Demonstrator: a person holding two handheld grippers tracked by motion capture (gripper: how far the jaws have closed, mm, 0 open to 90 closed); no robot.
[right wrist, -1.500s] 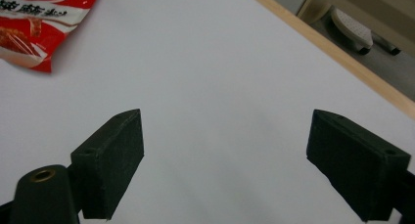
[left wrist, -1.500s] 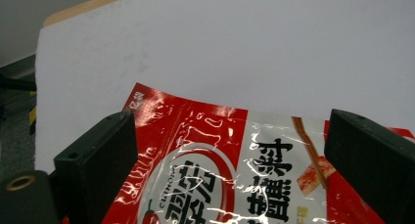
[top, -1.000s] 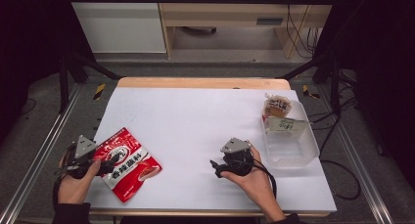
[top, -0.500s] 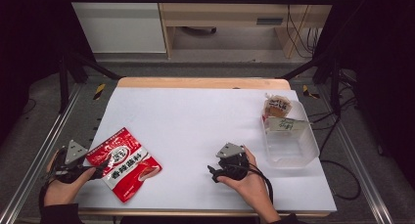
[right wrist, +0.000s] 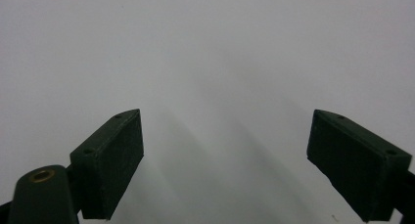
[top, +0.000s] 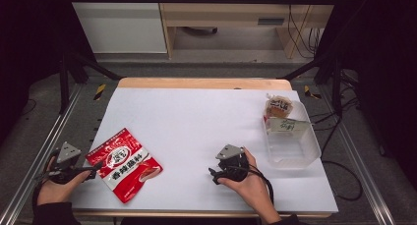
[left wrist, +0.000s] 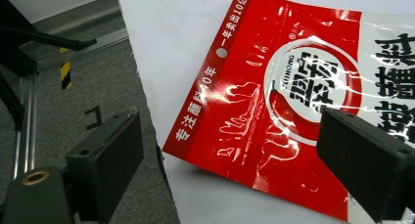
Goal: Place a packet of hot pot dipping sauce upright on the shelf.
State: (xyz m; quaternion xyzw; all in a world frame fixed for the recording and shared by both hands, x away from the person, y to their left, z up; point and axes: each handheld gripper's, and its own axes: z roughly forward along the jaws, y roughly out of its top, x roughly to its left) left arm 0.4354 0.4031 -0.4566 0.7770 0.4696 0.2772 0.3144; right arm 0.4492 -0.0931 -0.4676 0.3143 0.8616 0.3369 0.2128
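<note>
Left claw [top: 94, 168] is hanging wide at the counter's [top: 206, 117] left edge, jaws just beginning to narrow around the red pouch's [top: 124, 163] corner, not yet pinching. Next: slide in and clamp. Right claw [top: 215, 176] is resting open, empty, mid-counter.

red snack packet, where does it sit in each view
High view: the red snack packet lies near the table's front left corner, just right of the left gripper.
Left gripper view: it spreads across the middle and right, its corner between the open jaws.
Right gripper view: bare white table ahead of the open jaws, no packet there.
Shared landmark: the white table top.
</note>
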